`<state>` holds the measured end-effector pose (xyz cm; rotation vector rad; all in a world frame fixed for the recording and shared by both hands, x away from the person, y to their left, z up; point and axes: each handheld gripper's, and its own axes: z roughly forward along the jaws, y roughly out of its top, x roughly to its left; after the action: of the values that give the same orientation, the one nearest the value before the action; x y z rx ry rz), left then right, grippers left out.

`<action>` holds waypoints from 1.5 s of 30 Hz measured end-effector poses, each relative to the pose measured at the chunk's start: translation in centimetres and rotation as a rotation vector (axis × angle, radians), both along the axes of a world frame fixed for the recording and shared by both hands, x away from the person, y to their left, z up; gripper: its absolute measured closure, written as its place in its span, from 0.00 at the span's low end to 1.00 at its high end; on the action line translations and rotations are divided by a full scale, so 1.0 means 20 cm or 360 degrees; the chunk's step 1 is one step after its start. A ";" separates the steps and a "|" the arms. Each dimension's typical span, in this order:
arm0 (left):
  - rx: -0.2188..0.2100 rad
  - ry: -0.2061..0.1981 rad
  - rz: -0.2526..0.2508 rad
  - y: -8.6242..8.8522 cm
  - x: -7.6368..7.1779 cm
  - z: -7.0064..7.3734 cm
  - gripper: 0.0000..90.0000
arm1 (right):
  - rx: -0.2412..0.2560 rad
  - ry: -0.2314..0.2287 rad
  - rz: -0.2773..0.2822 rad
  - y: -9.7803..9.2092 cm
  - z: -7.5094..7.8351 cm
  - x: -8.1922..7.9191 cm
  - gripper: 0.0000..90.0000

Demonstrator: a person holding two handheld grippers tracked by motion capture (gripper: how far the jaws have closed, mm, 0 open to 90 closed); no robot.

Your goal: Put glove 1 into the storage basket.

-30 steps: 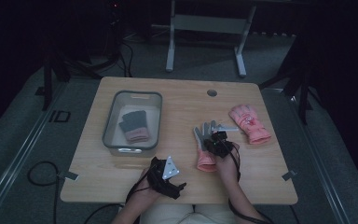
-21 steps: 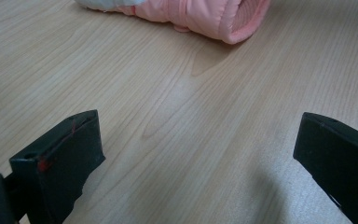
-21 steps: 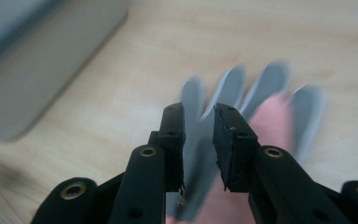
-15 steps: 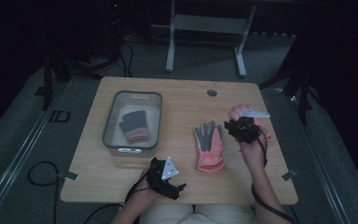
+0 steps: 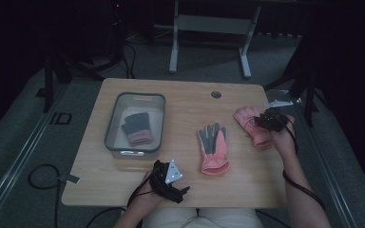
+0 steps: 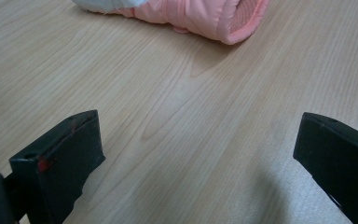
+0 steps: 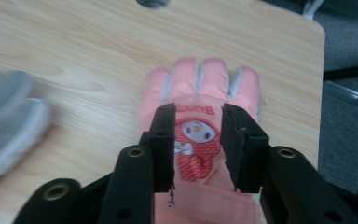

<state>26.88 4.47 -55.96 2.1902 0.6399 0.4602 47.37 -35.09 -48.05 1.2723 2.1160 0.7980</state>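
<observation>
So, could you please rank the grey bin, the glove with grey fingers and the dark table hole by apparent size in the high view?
1. Grey rectangular plastic bin
2. Pink fabric glove with grey fingers
3. Small dark round hole in the wooden table

Three gloves (image 5: 255, 124) (image 5: 213, 148) (image 5: 137, 128), one bin (image 5: 119, 107), two claws (image 5: 265, 118) (image 5: 183, 194).

Your table (image 5: 180, 102) is pale wood with a clear grain and a smooth, matt finish. The pink glove (image 7: 200, 140) under your right gripper (image 7: 197, 126) is soft padded cloth, faintly shiny, with a printed patch on its back. The second glove (image 5: 213, 148) has a grey, duller palm. The bin (image 5: 111, 128) looks like clear, glossy plastic. Both grippers' jaws are matt black, and your left gripper (image 5: 170, 182) carries a grey plate.
</observation>
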 end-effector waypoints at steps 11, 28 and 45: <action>-0.0002 0.0003 0.0007 0.01 0.00 0.00 0.01 | -0.0077 0.0194 0.0007 -0.01 -0.22 0.13 0.75; -0.0004 0.0010 0.0022 0.01 0.00 0.01 0.01 | 0.0194 0.0070 -0.0221 -0.06 0.12 -0.10 0.98; -0.0006 0.0026 0.0023 0.01 0.01 0.00 0.01 | 0.0264 0.0076 -0.0401 -0.01 0.18 -0.52 0.98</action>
<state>27.15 4.62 -55.89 2.1893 0.6655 0.4488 36.90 -35.25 -44.50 1.6217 1.9061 0.8526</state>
